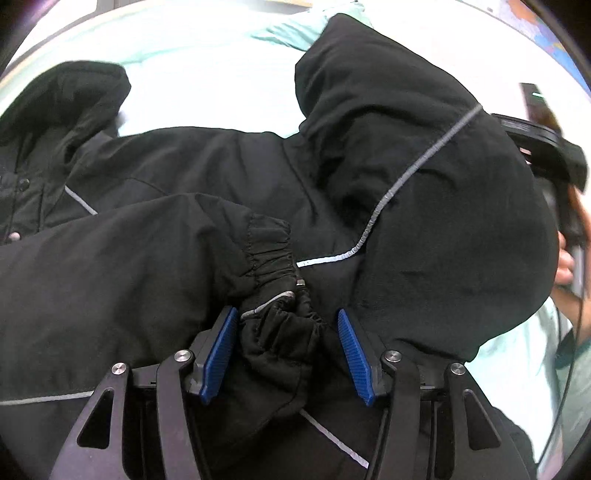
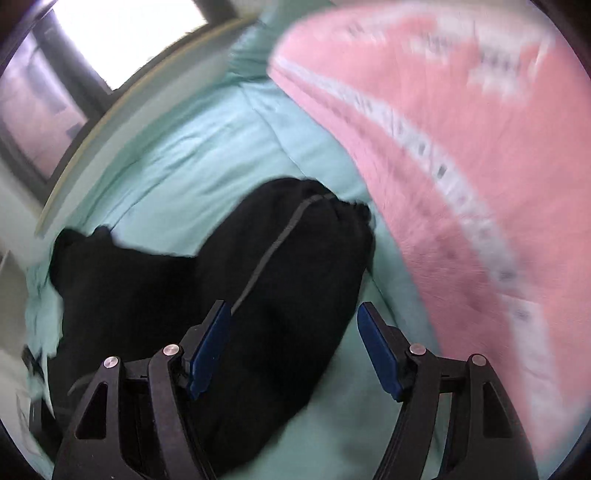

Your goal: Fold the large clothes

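A black padded jacket [image 1: 207,173] with thin grey reflective piping lies on a pale mint bed sheet [image 1: 192,74]. My left gripper [image 1: 288,321] is open, its blue pads on either side of a gathered elastic sleeve cuff [image 1: 273,251] that bunches between them without being pinched. The other sleeve [image 1: 424,177] is raised and bulges at the right. In the right wrist view the jacket sleeve [image 2: 280,280] lies on the sheet [image 2: 207,147]. My right gripper [image 2: 293,314] is open and empty just above it.
A pink patterned blanket [image 2: 443,140] is heaped at the right of the bed. The bed's edge [image 2: 110,122] and a window [image 2: 122,29] lie beyond. A person's hand [image 1: 565,266] holding the other gripper shows at the far right of the left wrist view.
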Motion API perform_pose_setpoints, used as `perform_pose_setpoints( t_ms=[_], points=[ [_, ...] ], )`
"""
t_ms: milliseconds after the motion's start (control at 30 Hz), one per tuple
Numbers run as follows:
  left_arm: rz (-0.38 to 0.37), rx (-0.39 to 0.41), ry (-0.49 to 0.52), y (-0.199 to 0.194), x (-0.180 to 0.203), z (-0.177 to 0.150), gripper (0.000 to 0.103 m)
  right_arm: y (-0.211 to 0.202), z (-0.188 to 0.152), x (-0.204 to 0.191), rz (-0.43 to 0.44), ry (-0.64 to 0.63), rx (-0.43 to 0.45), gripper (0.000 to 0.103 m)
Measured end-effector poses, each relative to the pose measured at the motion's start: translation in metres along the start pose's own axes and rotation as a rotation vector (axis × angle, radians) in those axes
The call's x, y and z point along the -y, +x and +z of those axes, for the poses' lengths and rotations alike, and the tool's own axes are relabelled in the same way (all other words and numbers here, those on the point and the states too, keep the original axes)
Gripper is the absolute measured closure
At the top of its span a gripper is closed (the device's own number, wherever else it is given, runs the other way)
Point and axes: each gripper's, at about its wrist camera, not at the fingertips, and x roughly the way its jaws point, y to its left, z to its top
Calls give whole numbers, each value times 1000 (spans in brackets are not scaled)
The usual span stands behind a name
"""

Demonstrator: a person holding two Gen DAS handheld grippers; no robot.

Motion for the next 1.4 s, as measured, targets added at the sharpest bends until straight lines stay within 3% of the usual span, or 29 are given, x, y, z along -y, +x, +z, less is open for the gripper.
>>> perform_pose_setpoints(
  t_ms=[67, 167, 200, 233, 267, 333, 467, 633, 700, 800, 900, 1000, 1067, 1167, 1300, 1400],
  points=[
    [29, 17, 22, 0, 6, -3, 46, 21, 4, 10, 14, 61, -11, 28],
    [54, 33, 40, 2, 13, -7, 45, 33, 8, 12, 122, 87, -14, 29],
    [58, 36, 44, 0, 15, -8, 45, 31, 9, 7, 146, 64, -8, 36],
    [62, 37, 47, 0, 17, -9, 45, 26, 9, 1, 153, 37, 0, 63],
    [60, 37, 50, -1, 19, -9, 45, 15, 9, -8, 136, -9, 13, 81],
    [44, 40, 49, -5, 18, -6, 45, -16, 6, -20, 115, -66, 71, 85],
    [5, 56, 34, -33, 24, -3, 45, -110, -4, -24, -41, -153, 255, 88],
    [-52, 152, 22, -71, 43, 5, 45, -214, -27, 10, -232, -154, 431, 88],
    [-78, 120, 5, -62, 52, 6, 45, -224, -30, 27, -209, -124, 407, 89],
    [-38, -31, -1, -16, 60, 2, 45, -207, -34, 40, -232, -116, 346, 90],
    [-32, -32, 8, -12, 57, 0, 45, -188, -37, 46, -237, -116, 295, 91],
    [-93, -2, -5, -43, 51, 1, 45, -190, -43, 45, -154, -125, 280, 91],
    [-136, 32, -41, -73, 37, 1, 45, -196, -44, 25, -97, -159, 277, 91],
    [-128, 105, -62, -129, 9, -5, 45, -206, -55, -25, -33, -242, 275, 91],
    [-63, 160, -92, -195, -40, -27, 45, -206, -68, -95, -37, -322, 232, 91],
    [27, 186, -124, -238, -79, -49, 45, -200, -84, -153, -18, -406, 227, 91]
  ],
)
